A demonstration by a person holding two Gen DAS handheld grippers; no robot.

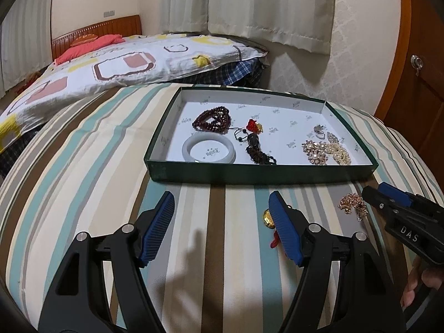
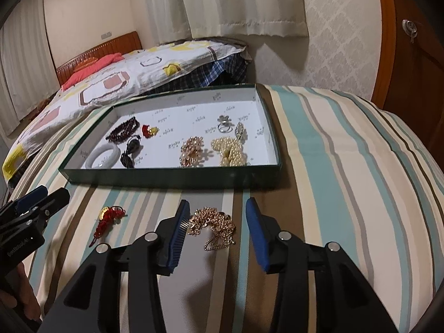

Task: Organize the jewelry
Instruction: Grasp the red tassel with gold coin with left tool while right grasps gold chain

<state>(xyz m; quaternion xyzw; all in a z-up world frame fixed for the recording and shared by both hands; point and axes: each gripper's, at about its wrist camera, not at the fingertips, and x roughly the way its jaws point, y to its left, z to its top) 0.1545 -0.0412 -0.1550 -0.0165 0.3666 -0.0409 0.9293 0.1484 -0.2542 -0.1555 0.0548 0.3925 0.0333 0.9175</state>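
Observation:
A green tray with a white floor (image 1: 327, 174) (image 2: 172, 177) lies on the striped cloth. It holds a dark red bead bracelet (image 1: 212, 120), a white bangle (image 1: 209, 149) (image 2: 103, 155), a red charm (image 1: 254, 126), a dark bead string (image 1: 259, 152), gold flower pieces (image 2: 191, 149), a pearl piece (image 2: 229, 149) and a ring (image 2: 223, 125). A gold chain (image 2: 215, 226) (image 1: 352, 205) lies on the cloth between my open right gripper's (image 2: 217, 216) fingers. A red and gold charm (image 2: 109, 219) (image 1: 267, 217) lies beside my open, empty left gripper (image 1: 222, 208).
The striped cloth (image 1: 83, 166) covers a rounded surface that falls away at the sides. A bed with a patterned quilt (image 1: 111, 66) lies behind the tray. Curtains (image 1: 263, 5) and a wooden cabinet (image 1: 416, 83) stand at the back and right.

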